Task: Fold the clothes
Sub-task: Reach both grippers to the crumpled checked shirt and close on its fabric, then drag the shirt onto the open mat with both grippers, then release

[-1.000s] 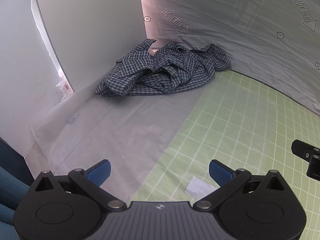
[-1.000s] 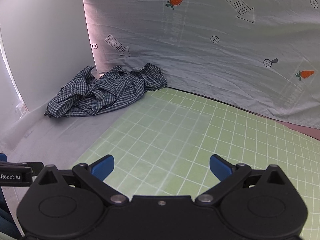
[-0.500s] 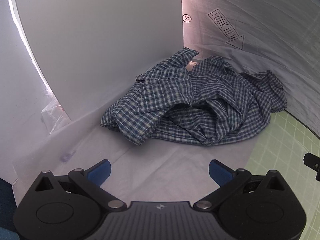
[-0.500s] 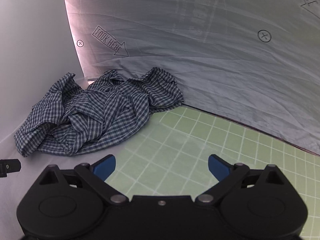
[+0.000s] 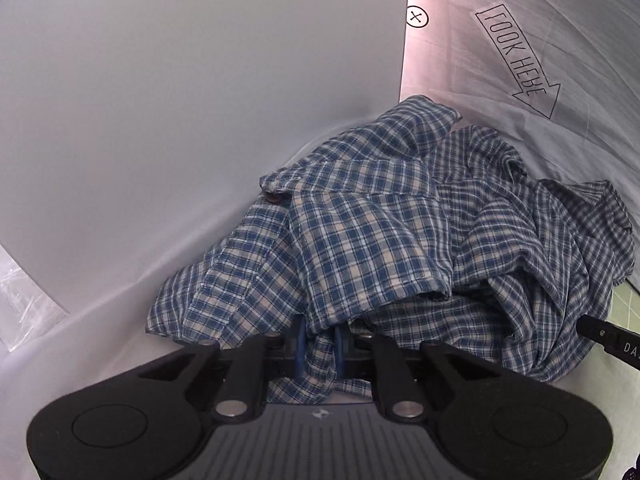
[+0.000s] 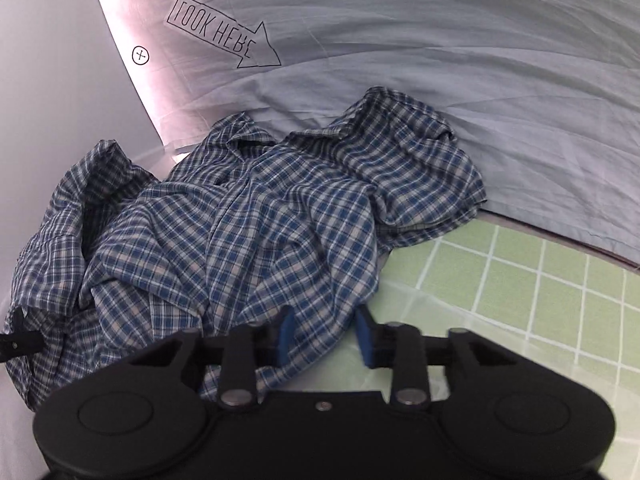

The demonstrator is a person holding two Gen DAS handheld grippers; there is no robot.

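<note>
A crumpled blue-and-white checked shirt (image 5: pixel 360 248) lies heaped in the corner where the white board meets the grey sheet. My left gripper (image 5: pixel 320 346) is shut on a fold at the shirt's near left edge, with fabric pinched between its blue pads. In the right wrist view the same shirt (image 6: pixel 260 232) spreads toward the green mat. My right gripper (image 6: pixel 325 338) has its fingers drawn in around the shirt's near right hem, cloth filling the gap between the pads. A black tip of the other gripper (image 5: pixel 608 340) shows at the shirt's right side.
A white board (image 5: pixel 160 120) stands upright at the left. A grey sheet (image 6: pixel 440 60) printed with "LOOK HERE" arrows hangs behind. A green grid mat (image 6: pixel 520 292) covers the table to the right. Clear plastic (image 5: pixel 20 304) lies at the far left.
Both grippers moved forward to the shirt and went from wide open to shut on its near edge, the left on the left side and the right on the right hem.
</note>
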